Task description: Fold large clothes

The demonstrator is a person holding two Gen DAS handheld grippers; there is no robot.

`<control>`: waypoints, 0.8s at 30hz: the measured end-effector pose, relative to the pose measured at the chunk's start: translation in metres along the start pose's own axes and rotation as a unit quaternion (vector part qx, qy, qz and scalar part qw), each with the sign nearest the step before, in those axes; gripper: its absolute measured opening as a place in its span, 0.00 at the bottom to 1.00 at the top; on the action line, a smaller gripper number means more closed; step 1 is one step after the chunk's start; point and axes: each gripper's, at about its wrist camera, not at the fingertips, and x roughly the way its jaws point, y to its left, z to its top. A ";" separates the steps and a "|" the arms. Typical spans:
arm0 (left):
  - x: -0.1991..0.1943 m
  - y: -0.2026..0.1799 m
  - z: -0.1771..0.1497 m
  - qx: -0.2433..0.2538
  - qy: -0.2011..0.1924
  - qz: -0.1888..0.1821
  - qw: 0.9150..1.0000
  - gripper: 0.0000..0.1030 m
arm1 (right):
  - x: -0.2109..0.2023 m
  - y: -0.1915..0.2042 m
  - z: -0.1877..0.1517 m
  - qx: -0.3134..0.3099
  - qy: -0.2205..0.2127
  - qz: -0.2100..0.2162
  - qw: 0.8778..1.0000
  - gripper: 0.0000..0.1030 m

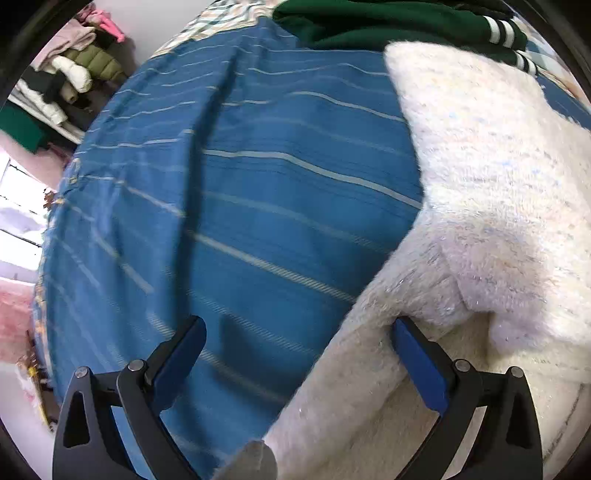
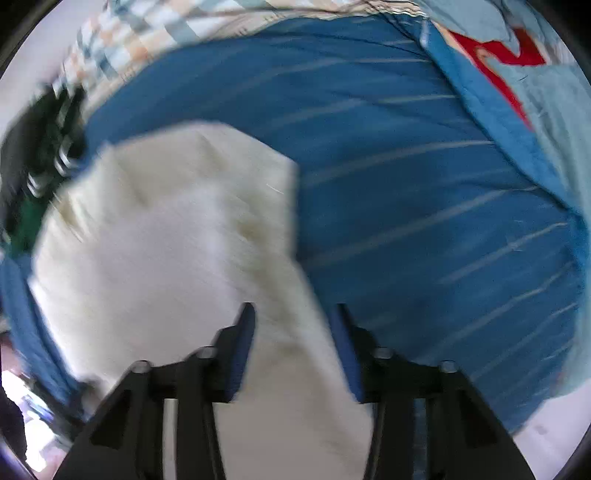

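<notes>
A fluffy white garment [image 1: 480, 192] lies on a blue striped bed cover [image 1: 258, 184], partly folded over itself. My left gripper [image 1: 299, 336] is open just above the bed; its right finger [image 1: 417, 358] touches the garment's near edge, its left finger [image 1: 184, 350] is over bare cover. In the right wrist view the white garment [image 2: 166, 240] fills the left half, blurred by motion. My right gripper [image 2: 291, 332] is open with a strip of the garment between its fingers, not clamped.
A dark green garment with white cuff stripes [image 1: 388, 26] lies at the far side of the bed, also in the right wrist view [image 2: 40, 158]. A checked sheet [image 2: 147, 40] and a light blue and red quilt [image 2: 517, 66] lie beyond. Piled clothes [image 1: 74, 74] stand off the bed's left.
</notes>
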 end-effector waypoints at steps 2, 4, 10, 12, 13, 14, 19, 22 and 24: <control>-0.017 0.002 -0.002 -0.002 -0.006 0.014 1.000 1.00 | 0.018 -0.008 -0.006 -0.016 0.026 0.004 1.000 0.46; -0.038 -0.001 -0.007 -0.002 -0.019 0.026 0.999 1.00 | 0.038 -0.008 -0.007 -0.035 0.043 0.019 0.998 0.46; -0.088 -0.045 -0.039 -0.001 -0.030 0.083 0.996 1.00 | 0.075 -0.033 0.010 -0.014 0.010 0.051 0.999 0.07; -0.097 -0.060 -0.052 -0.007 -0.025 0.113 0.993 1.00 | 0.081 -0.044 0.015 -0.016 0.025 0.089 0.996 0.07; -0.101 -0.067 -0.059 -0.013 -0.020 0.127 0.992 1.00 | 0.079 -0.045 0.017 -0.036 0.030 0.095 0.994 0.09; -0.105 -0.073 -0.063 -0.018 -0.014 0.134 0.991 1.00 | 0.075 -0.045 0.017 -0.058 0.040 0.100 0.992 0.20; -0.124 -0.114 -0.101 -0.046 0.026 0.146 0.988 1.00 | 0.069 -0.060 -0.025 -0.131 0.124 0.129 0.975 0.44; -0.128 -0.136 -0.128 -0.037 0.046 0.151 0.987 1.00 | 0.090 -0.082 -0.052 -0.139 0.139 0.112 0.974 0.09; -0.133 -0.147 -0.145 -0.022 0.051 0.162 0.985 1.00 | 0.087 -0.095 -0.053 -0.124 0.131 0.139 0.974 0.11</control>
